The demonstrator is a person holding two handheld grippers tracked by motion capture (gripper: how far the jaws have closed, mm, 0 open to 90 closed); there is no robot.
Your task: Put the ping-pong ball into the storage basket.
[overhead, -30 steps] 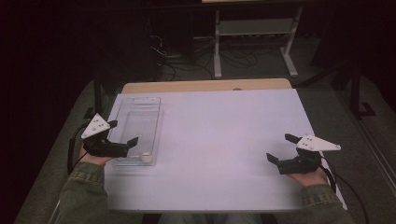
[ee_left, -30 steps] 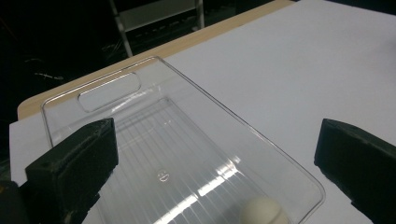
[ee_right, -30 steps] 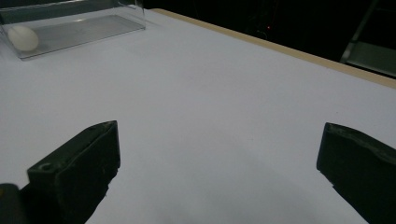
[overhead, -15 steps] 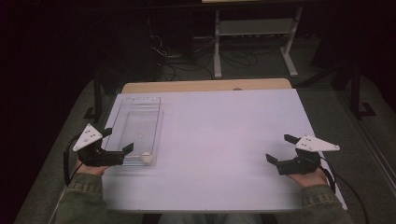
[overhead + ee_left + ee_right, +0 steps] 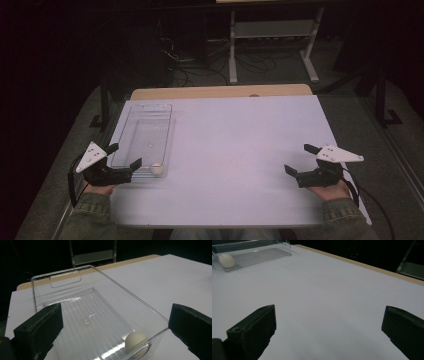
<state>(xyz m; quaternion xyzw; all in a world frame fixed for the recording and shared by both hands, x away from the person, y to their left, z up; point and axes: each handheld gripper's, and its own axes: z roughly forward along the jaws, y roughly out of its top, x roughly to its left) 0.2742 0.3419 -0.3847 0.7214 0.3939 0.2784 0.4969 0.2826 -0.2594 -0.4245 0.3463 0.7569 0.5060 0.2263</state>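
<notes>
Left tool (image 5: 126,156) wide open at the clear tray's (image 5: 107,280) near end, and a careless nudge could send the white ball (image 5: 136,340) rolling away.

A white-topped table (image 5: 240,140), metal shelf frame (image 5: 270,40) and floor cables (image 5: 192,75) behind

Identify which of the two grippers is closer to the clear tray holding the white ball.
The left gripper, open at the tray's near end by the ball. The right gripper sits across the table.
</notes>
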